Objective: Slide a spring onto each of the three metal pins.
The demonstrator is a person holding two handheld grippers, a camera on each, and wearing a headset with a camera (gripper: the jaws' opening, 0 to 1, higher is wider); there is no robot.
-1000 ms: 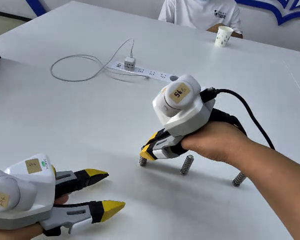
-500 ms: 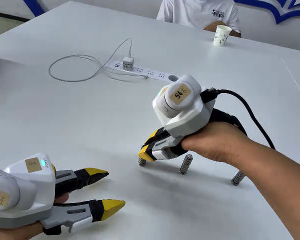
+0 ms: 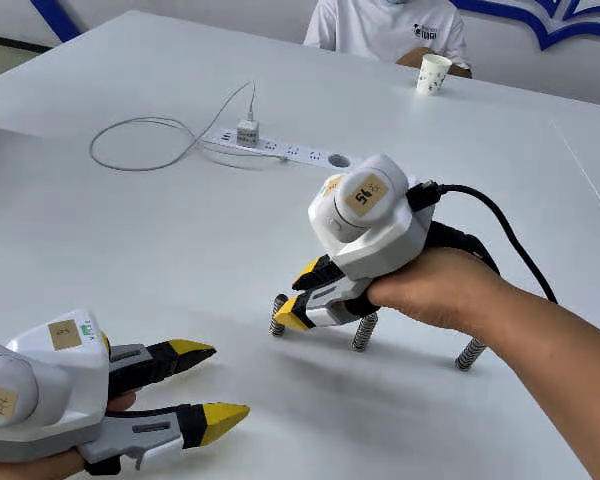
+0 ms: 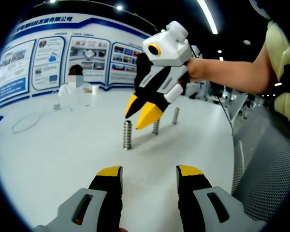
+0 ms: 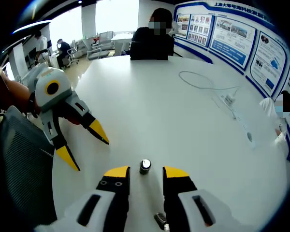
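**Spring handling and gripper attitude**

Springs are set upright in a row on the white table: the first spring, the second spring and the third spring. Each is judged to be seated over a metal pin. The pins are hidden inside the coils, so this cannot be confirmed.

Each spring is judged to be light, springy along its axis and smooth on its rounded wire, so it is likely to slip or tip under a careless grip. Hold is best taken across the mid-coils from both sides with light pressure only. A hard squeeze may deform the coil and bind it on the pin.

The right gripper is held from behind by the right hand and pitched nose-down toward the table. Its jaws are parted and grasp nothing. In the right gripper view the top of the first spring lies between the yellow tips; contact cannot be told.

The left gripper is held low near the table, well apart from the springs and pointed toward them, with its jaws released and empty
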